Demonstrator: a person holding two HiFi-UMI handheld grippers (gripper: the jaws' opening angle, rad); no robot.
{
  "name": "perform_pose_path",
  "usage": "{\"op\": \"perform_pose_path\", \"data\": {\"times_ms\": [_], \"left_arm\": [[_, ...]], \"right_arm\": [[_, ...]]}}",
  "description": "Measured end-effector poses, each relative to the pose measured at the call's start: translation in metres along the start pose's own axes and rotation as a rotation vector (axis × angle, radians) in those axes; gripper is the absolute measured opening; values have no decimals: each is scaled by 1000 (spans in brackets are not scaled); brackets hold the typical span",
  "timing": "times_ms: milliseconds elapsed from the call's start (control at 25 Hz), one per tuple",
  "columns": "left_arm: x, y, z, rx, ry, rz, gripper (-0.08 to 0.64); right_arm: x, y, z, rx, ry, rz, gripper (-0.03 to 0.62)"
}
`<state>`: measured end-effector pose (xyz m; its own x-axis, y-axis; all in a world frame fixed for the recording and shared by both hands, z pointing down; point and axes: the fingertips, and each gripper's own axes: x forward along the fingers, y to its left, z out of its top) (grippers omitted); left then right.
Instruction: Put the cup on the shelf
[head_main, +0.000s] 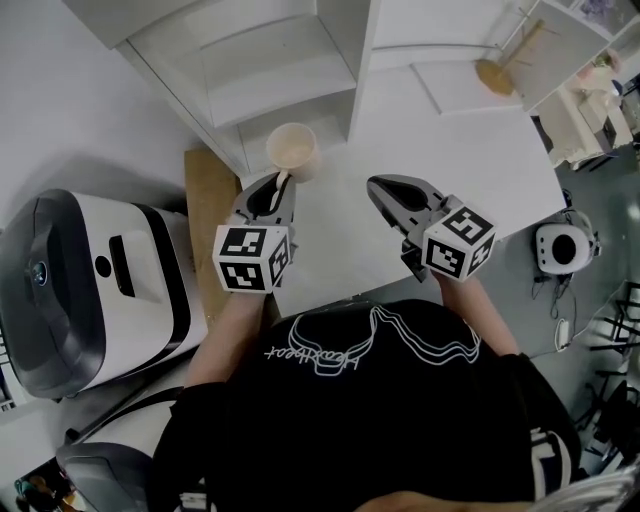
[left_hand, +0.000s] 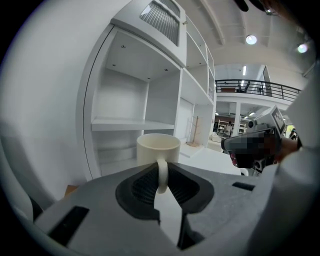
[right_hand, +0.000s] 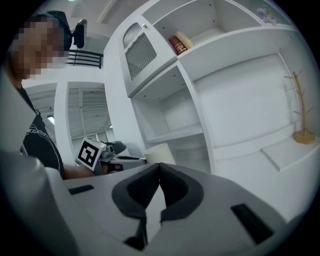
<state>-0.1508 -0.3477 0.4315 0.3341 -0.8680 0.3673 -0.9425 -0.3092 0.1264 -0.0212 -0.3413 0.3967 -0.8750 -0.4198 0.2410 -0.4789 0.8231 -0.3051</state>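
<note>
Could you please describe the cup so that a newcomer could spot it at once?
Start at the tall white shelf unit behind the white table. Just in front of its left compartments is the plain cream ceramic cup, the one thing held by its handle in the left tool.

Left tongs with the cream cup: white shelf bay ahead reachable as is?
Probably yes: the left tongs grip the cream ceramic cup by its handle, and nothing stands between it and the open white shelf bay.
</note>
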Motion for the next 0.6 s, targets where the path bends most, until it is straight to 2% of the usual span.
{"op": "perform_pose_path", "data": {"times_ms": [280, 600], "left_arm": [[41, 32, -13, -28, 21, 34, 51], [86, 66, -42, -54, 90, 101, 51]], "right_arm": [[15, -12, -12, 17, 29, 1, 6], [20, -27, -32, 64, 59, -23, 6]]}}
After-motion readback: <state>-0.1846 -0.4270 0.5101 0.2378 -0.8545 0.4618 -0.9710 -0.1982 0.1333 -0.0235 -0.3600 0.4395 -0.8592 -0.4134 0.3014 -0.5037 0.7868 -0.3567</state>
